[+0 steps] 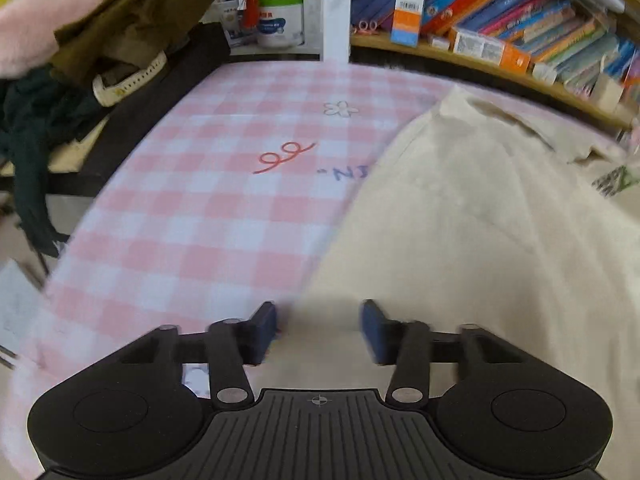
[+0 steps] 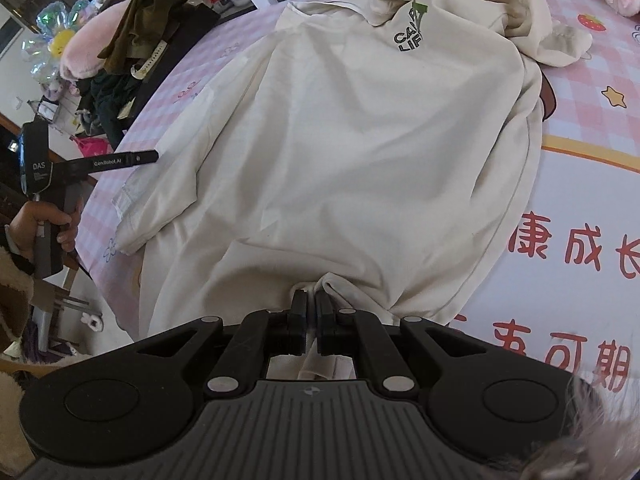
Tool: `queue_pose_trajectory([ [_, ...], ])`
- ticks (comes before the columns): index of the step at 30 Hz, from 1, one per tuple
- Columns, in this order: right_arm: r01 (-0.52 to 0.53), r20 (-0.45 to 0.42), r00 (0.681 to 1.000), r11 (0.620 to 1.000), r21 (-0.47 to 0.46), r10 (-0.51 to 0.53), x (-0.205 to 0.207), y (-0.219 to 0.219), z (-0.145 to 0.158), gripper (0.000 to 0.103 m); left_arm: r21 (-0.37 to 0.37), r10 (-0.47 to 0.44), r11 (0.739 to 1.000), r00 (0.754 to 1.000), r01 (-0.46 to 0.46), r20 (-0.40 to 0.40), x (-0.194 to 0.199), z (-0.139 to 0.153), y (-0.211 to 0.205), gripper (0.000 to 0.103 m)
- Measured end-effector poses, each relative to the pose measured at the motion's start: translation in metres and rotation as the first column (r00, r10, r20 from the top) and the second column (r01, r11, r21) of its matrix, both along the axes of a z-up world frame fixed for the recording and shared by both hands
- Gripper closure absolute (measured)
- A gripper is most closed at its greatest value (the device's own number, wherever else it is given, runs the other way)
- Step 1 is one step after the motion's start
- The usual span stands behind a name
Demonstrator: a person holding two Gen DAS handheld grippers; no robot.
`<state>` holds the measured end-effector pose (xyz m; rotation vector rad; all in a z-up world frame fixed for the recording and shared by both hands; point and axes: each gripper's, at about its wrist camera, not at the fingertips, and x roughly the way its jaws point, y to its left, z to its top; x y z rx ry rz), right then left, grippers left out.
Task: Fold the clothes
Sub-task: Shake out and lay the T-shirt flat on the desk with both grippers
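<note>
A cream hoodie point(image 2: 340, 140) lies spread on a pink checked bed sheet point(image 1: 208, 208), hood toward the far side, with a black and green chest logo point(image 2: 408, 36). It also shows in the left wrist view point(image 1: 460, 220). My right gripper point(image 2: 311, 312) is shut on a pinch of the hoodie's bottom hem. My left gripper point(image 1: 320, 328) is open, its blue pads straddling the hoodie's left edge just above the sheet. The left gripper also shows from the side in the right wrist view point(image 2: 120, 160), beside the left sleeve point(image 2: 168, 200).
A pile of clothes, olive point(image 1: 132, 12) and pink point(image 1: 44, 20), sits off the bed's left side. A bookshelf point(image 1: 520, 28) runs along the far side. The sheet carries red printed characters point(image 2: 572, 252) at the right.
</note>
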<state>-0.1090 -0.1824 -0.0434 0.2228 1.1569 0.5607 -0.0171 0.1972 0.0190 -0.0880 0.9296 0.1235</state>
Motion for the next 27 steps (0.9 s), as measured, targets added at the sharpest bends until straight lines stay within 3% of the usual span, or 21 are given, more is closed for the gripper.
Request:
queue_pose_trajectory([
  [1,0.005,-0.001,1.000,1.000,-0.003,-0.005,-0.001,0.001,0.000,0.100,0.009,0.002,1.000,1.000,-0.002,0.000,0.004,0.000,0.003,0.101],
  [7,0.046,-0.013,0.999,0.999,-0.019,-0.046,0.000,0.010,0.001,0.100,0.059,0.028,0.998,1.000,-0.028,0.007,0.035,-0.001,0.027,0.102],
  [10,0.066,-0.019,0.998,0.997,-0.027,-0.066,0.000,0.014,0.001,0.098,0.087,0.078,0.993,0.996,-0.081,0.036,0.070,0.006,0.057,0.102],
  [13,0.083,-0.029,0.996,0.996,-0.029,-0.084,0.002,0.021,0.001,0.098,0.147,0.061,0.987,0.996,-0.070,0.062,0.112,0.015,0.070,0.103],
  [19,0.014,-0.051,0.999,0.999,0.036,-0.012,0.029,0.078,-0.002,0.098,0.207,0.061,0.974,0.987,-0.091,0.148,0.179,0.039,0.086,0.103],
  [23,0.043,-0.056,0.998,0.994,0.096,-0.038,0.059,0.114,-0.007,0.098,0.241,0.096,0.960,0.974,-0.146,0.206,0.205,0.053,0.091,0.102],
  [27,0.077,-0.047,0.996,0.988,0.136,-0.071,0.085,0.147,-0.009,0.098,0.290,0.047,0.951,0.976,-0.110,0.214,0.205,0.061,0.079,0.090],
])
